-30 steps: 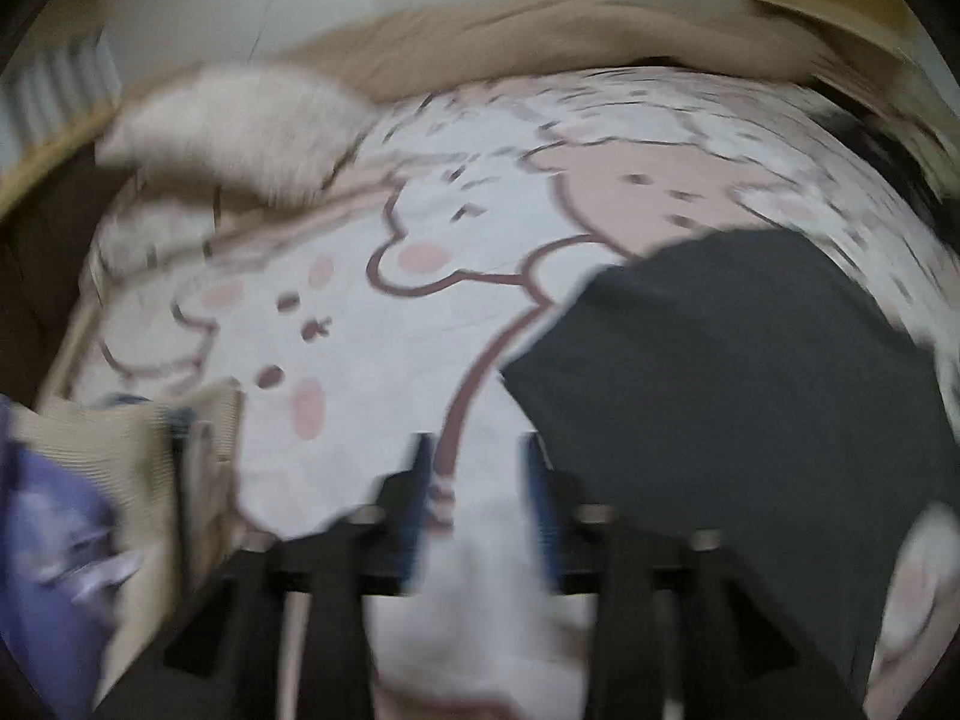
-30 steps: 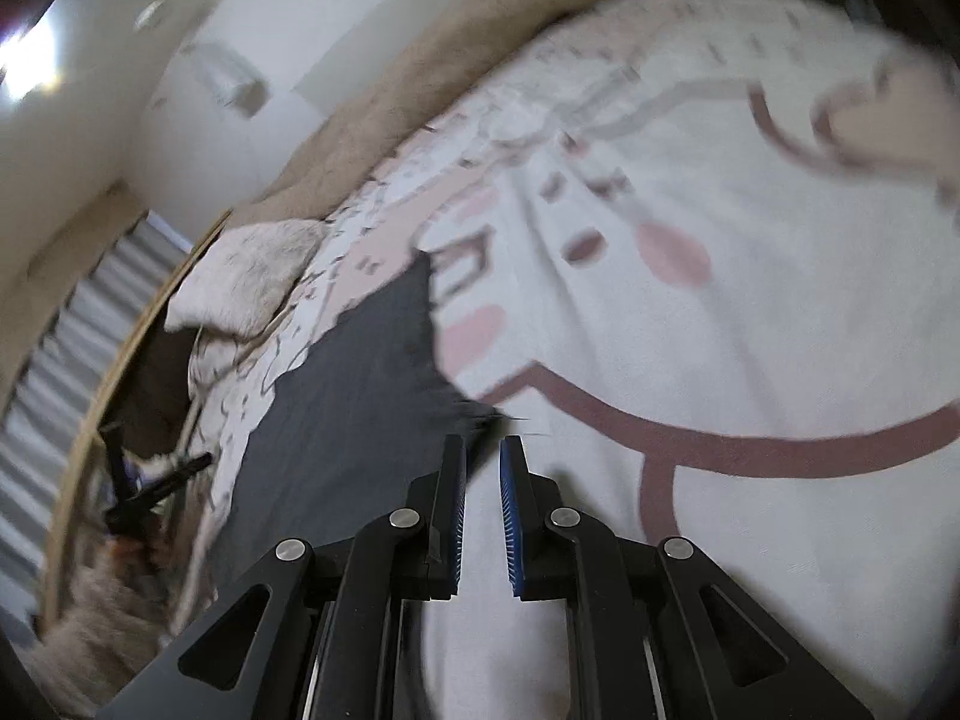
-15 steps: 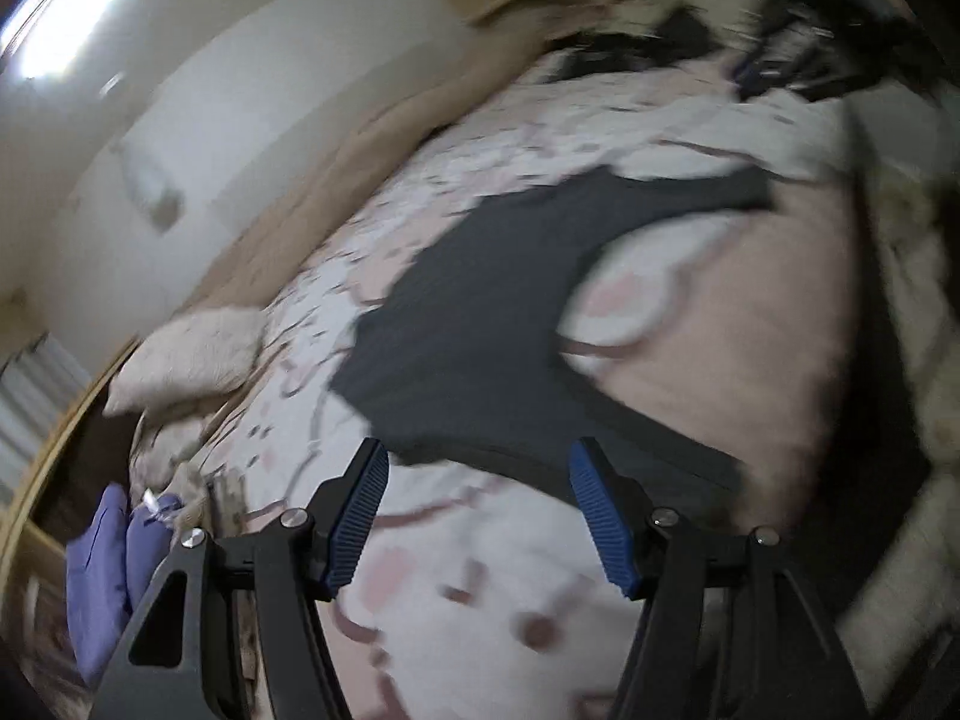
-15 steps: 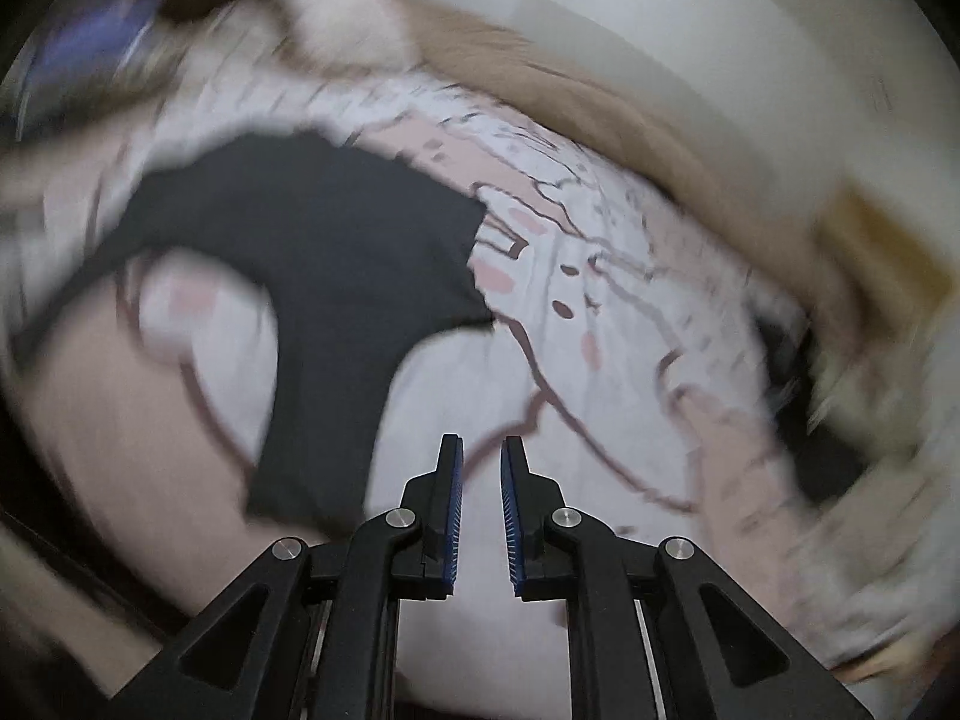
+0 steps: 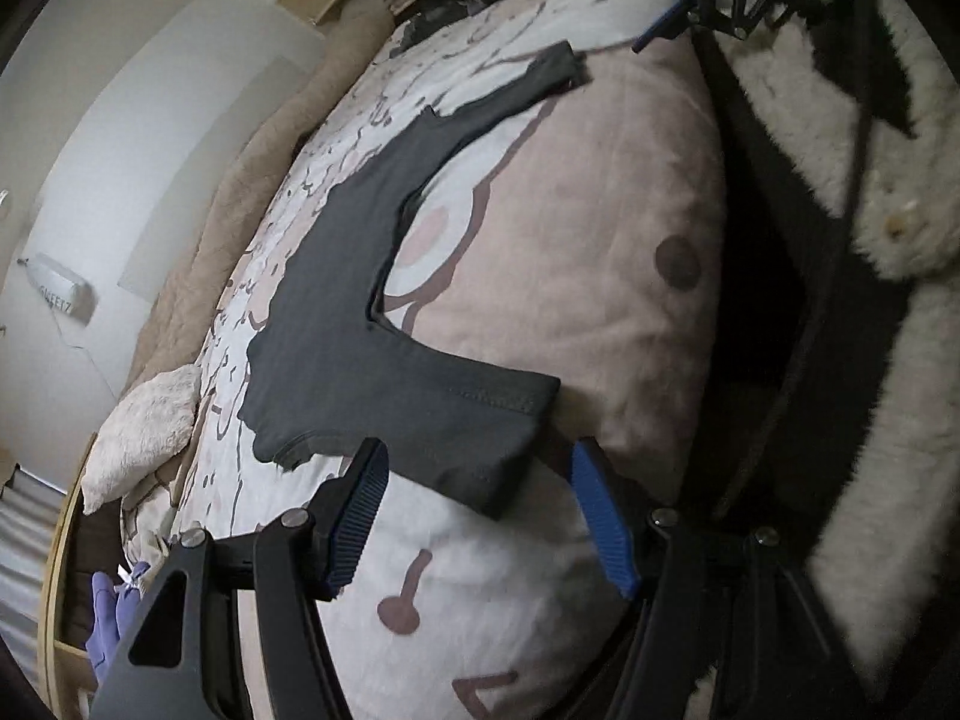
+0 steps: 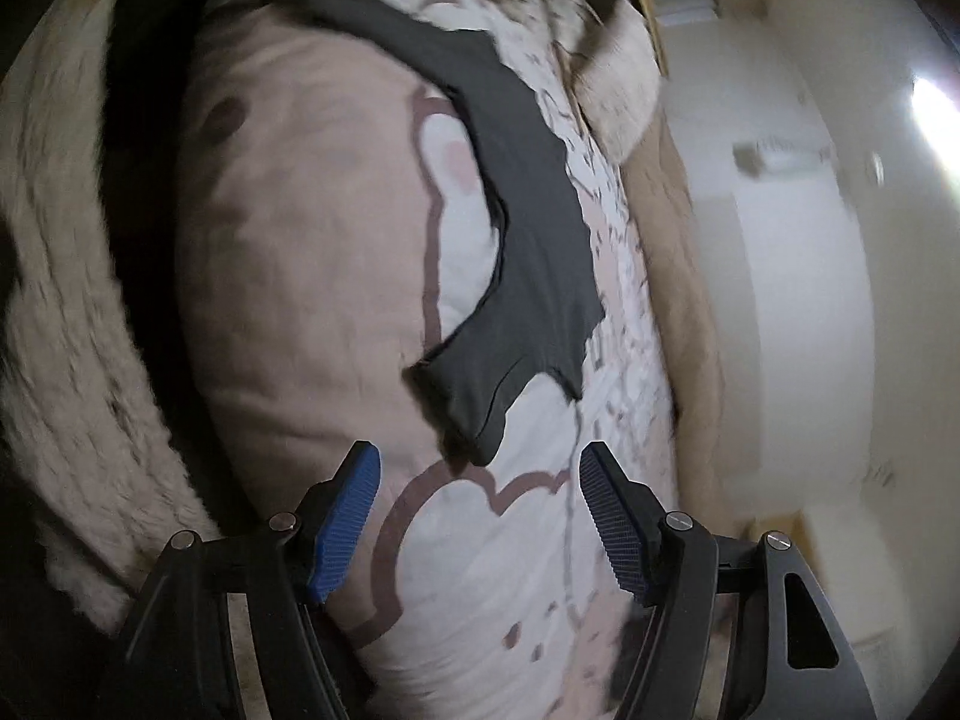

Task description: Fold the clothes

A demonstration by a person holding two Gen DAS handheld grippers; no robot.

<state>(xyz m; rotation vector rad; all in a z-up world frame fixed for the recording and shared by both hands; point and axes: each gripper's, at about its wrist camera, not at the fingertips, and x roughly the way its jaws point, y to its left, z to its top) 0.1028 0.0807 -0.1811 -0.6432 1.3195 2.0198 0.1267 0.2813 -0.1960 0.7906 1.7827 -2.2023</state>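
a plush pink-and-white cartoon-print blanket [image 5: 600, 228] is spread over a bed beside pale walls. a dark grey t-shirt [image 5: 360, 324] is laid flat on it, one sleeve just ahead of the parted jaws of the left gripper [image 5: 480, 516], the other ahead of the likewise parted right gripper [image 6: 480, 516].

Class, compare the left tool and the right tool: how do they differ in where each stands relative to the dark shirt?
The left tool has a sleeve of the dark shirt lying between its blue pads; the right tool stands just short of the other sleeve end. The left tool's view is sharp; the right tool's view is somewhat blurred. Both are open, empty, and hang over the patterned blanket.
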